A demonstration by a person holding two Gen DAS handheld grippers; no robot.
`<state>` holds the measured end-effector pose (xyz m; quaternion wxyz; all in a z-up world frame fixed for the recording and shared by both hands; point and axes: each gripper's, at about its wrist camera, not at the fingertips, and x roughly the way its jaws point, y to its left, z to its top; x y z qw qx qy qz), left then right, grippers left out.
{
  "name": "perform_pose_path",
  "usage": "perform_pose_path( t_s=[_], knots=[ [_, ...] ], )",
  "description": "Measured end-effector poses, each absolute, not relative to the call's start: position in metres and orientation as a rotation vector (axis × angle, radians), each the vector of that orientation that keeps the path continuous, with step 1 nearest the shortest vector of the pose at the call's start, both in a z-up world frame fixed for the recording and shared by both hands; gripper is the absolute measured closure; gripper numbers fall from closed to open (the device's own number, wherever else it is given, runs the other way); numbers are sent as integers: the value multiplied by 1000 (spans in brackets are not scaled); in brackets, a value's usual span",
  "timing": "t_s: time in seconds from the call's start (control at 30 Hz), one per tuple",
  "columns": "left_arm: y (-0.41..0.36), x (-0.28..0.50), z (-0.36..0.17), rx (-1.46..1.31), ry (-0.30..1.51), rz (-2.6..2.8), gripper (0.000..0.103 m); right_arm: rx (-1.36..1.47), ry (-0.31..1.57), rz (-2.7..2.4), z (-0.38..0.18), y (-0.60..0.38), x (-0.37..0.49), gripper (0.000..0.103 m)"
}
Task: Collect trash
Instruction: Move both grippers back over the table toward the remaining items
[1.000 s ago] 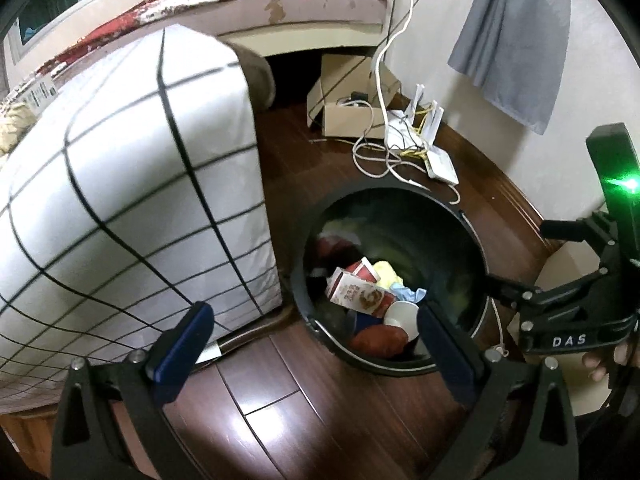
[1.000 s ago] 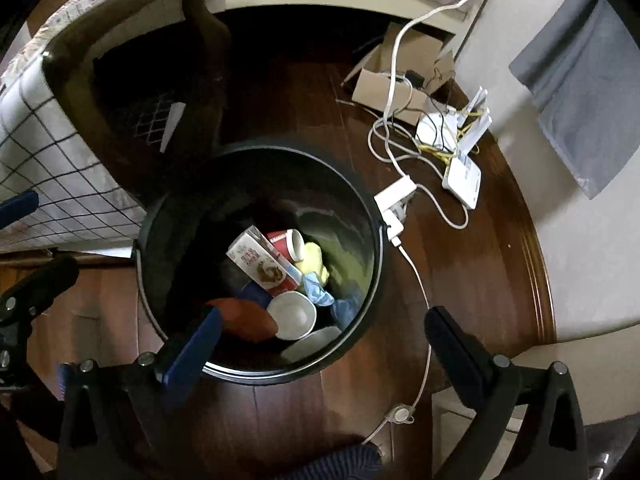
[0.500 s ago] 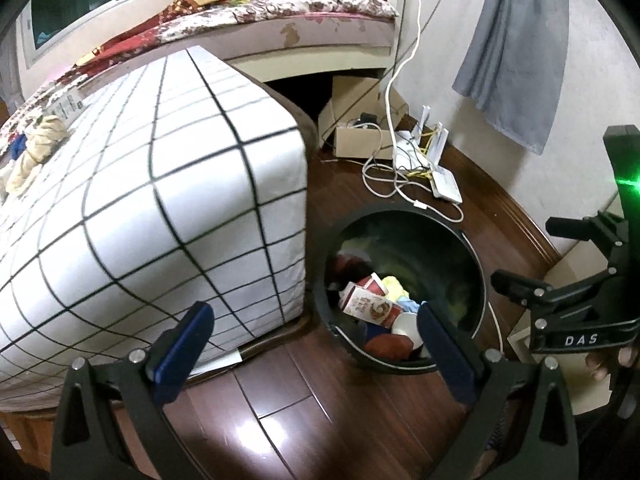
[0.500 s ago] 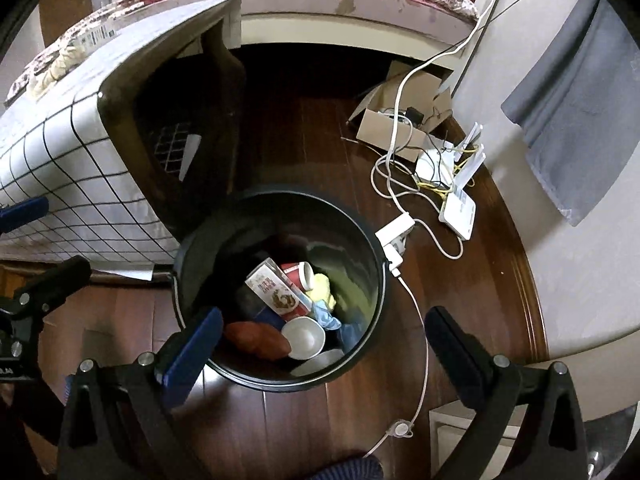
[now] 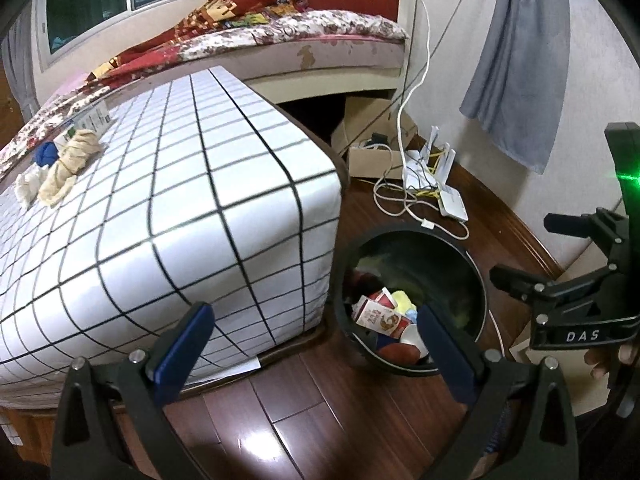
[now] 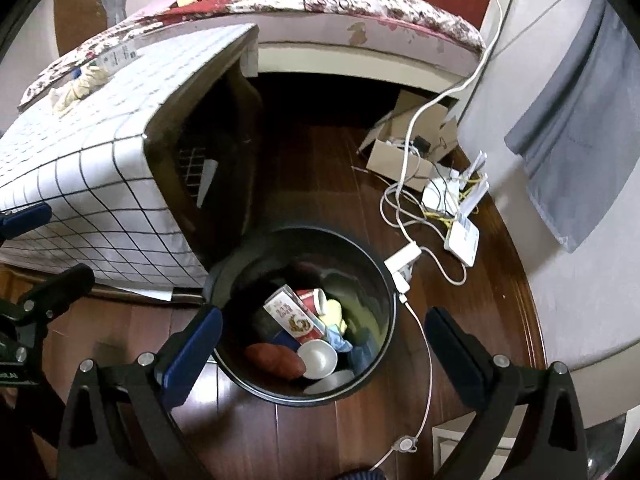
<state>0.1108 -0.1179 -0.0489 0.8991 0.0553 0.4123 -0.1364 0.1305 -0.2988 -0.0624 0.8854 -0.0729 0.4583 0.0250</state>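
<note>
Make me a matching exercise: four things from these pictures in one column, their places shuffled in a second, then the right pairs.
1. milk carton
2. crumpled cloth
3. white router
4. grey cloth

A. on the floor by the wall
B. hanging on the wall
C. in the black bin
D. on the checked table cover

Pairs: 1-C, 2-D, 3-A, 4-B

Left hand-held gripper (image 5: 316, 328), right hand-held gripper (image 6: 324, 332): jaws spread, empty.

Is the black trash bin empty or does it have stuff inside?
It has stuff inside. The round black trash bin holds a red-and-white carton, a white bowl and more.
</note>
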Motion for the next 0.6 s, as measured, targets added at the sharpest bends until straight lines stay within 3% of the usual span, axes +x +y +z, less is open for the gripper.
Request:
perform_pose_path(
  t_s=[0.6],
  knots=[
    [-64, 115, -13, 35, 768, -217, 1, -170, 785, 136, -22, -251, 137, 1]
  ],
)
